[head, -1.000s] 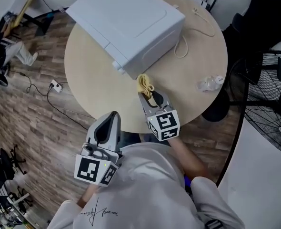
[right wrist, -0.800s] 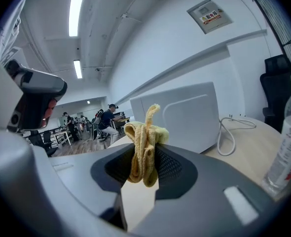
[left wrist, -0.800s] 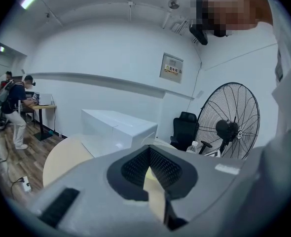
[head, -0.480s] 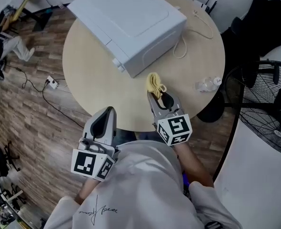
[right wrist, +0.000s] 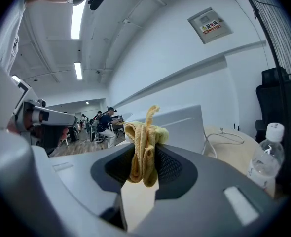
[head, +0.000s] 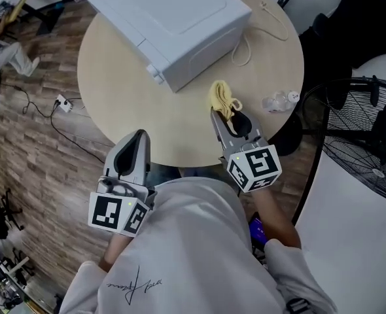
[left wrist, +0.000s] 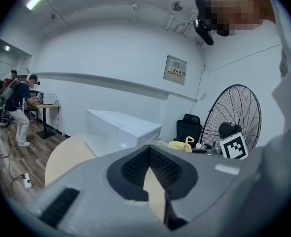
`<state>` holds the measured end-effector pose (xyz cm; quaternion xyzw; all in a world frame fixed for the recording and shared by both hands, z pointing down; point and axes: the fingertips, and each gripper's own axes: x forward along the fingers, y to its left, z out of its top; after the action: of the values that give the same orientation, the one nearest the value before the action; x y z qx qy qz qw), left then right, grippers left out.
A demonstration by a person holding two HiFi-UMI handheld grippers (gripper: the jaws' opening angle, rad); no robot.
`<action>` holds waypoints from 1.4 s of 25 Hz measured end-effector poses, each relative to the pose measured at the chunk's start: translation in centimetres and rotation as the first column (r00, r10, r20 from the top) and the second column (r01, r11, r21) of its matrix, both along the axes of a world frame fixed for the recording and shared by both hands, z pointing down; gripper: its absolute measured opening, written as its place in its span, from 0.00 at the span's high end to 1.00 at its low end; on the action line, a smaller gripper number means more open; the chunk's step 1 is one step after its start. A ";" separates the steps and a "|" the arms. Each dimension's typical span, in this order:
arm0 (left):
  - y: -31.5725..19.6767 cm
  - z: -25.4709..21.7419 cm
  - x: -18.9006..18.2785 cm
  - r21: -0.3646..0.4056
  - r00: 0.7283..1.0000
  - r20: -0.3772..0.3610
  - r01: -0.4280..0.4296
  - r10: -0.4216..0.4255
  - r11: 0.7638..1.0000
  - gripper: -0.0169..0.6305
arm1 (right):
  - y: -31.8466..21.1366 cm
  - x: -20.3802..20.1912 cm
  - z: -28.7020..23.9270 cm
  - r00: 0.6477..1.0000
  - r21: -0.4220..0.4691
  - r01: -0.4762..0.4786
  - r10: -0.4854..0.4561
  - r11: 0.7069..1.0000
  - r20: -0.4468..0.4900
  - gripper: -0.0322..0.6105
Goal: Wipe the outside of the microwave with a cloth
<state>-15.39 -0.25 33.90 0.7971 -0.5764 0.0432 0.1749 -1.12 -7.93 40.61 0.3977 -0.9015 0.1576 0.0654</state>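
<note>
Right gripper (head: 220, 114): jaws narrow, clamped on a bunched yellow cloth (head: 223, 97). In the right gripper view the cloth (right wrist: 144, 132) fills the gap between the pads of that gripper (right wrist: 144, 154). It hangs as a folded wad with its long axis up-down, and one twisted end pokes up past the tips.

Left gripper (head: 138, 138): jaws together at the tips and nothing between them (left wrist: 148, 149). It sits at the table (head: 114, 97) edge, well apart from the right gripper.

Microwave (head: 173, 25): white box ahead of both grippers, set at a slant on the table. Its near corner points back between them, closer to the right one. The cloth is near that corner but not touching; bare table shows between.

Bottle (head: 276, 101): just right of the right gripper's tips.
</note>
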 end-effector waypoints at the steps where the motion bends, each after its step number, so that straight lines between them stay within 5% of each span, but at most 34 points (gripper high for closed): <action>1: 0.0 0.0 -0.1 0.000 1.000 0.001 0.004 -0.004 1.000 0.99 | 0.0 0.3 -0.3 1.000 -0.002 0.000 0.000 1.000 0.002 0.76; 35: -1.0 -0.6 -2.2 0.014 0.997 0.041 0.063 -0.063 0.998 0.99 | 2.3 4.1 -4.8 0.996 0.015 -0.085 0.086 0.996 -0.038 0.76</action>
<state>-17.61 -1.27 33.27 0.7785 -0.6051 0.0502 0.1591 2.98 -5.64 35.82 0.4394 -0.8832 0.1467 0.0735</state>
